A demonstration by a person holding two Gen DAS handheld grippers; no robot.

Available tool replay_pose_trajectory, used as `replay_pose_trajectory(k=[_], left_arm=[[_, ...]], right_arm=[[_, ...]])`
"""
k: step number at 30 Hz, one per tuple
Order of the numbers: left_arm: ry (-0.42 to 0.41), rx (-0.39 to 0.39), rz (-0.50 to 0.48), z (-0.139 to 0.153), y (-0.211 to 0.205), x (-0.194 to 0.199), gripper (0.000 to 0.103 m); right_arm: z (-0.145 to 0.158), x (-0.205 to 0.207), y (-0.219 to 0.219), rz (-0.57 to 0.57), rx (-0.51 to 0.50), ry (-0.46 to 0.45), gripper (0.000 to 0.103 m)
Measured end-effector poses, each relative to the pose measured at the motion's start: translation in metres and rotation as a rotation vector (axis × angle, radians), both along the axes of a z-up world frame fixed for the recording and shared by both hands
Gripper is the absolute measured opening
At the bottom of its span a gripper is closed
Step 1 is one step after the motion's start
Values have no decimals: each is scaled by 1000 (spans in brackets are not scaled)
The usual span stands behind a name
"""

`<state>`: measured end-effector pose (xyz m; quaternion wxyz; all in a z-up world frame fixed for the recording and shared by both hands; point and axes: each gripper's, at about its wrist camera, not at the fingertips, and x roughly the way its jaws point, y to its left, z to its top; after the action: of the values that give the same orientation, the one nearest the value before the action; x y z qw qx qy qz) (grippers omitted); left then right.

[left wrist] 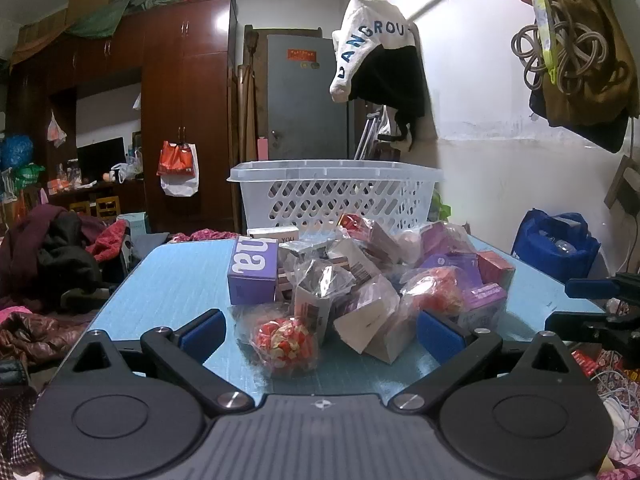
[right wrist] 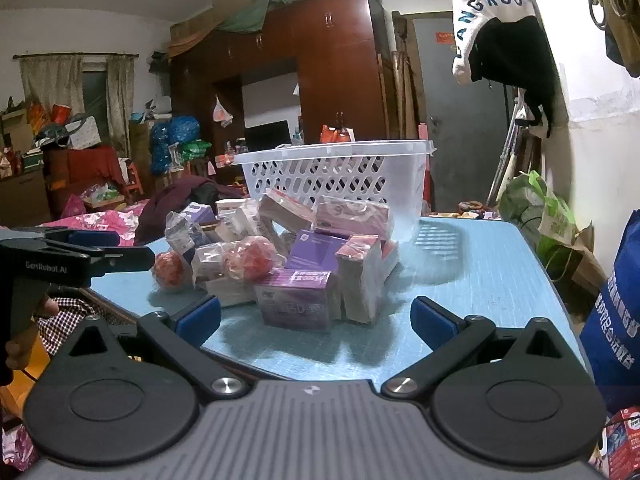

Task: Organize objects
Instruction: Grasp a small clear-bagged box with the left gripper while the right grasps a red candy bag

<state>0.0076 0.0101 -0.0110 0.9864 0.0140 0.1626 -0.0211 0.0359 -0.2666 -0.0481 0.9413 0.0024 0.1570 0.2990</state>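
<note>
the left gripper point(left wrist: 320, 330) has its blue-padded fingers point(left wrist: 202, 332) spread wide apart with nothing clamped between them; it hovers low over the near edge of the light blue table point(left wrist: 176, 276). just ahead of the gap between the fingers lies a red and white round item wrapped in clear plastic point(left wrist: 285, 343), resting on the tabletop. the right gripper point(right wrist: 316, 318) also has its blue pads point(right wrist: 430, 318) wide apart and empty, held over the near edge of the same table point(right wrist: 480, 276), with a purple printed carton point(right wrist: 298, 300) directly in front of it.

beyond both grippers a loose pile of small packages point(left wrist: 372, 276) sits around the middle of the table: purple boxes, white and brown cartons in clear bags, red wrapped balls, and a purple box with large white letters point(left wrist: 253, 270) at the pile's left side in the left wrist view. behind the pile, towards the far edge of the table, stands a white plastic lattice basket point(left wrist: 336, 192); through its openwork walls nothing can be made out inside, and its interior is otherwise hidden.

in the right wrist view the left gripper point(right wrist: 100, 254) shows at the left edge, with part of a hand point(right wrist: 46, 306) on its grip.
</note>
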Motion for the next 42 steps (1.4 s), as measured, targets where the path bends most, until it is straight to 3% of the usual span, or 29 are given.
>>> replay_pose_trajectory(k=[9,18,23,30,34,37,39,42], left_arm=[[-12,-23,9,0,8,-1,103],[-24,-37,-4,8,16,12,103],[13,-36,-29,6,17,40,96],[54,-53,-76,-7,16,57,87],[49,-51,-76,-7,15,58,86],[50,-58,-85,-8,16,61,75],[49,-66,-91,-9,16,62,58],[47,-70,-84,-10,18,64,44]], right_arm=[[0,0,2,-17,-2,-11,103],[1,0,30,39,-24,-55,102],[2,10,55,52,-75,-83,88],[1,18,74,80,-147,-107,84],[1,22,80,94,-163,-112,70],[-1,23,83,98,-171,-111,53],[-1,23,82,103,-164,-111,53],[0,20,80,94,-164,-130,52]])
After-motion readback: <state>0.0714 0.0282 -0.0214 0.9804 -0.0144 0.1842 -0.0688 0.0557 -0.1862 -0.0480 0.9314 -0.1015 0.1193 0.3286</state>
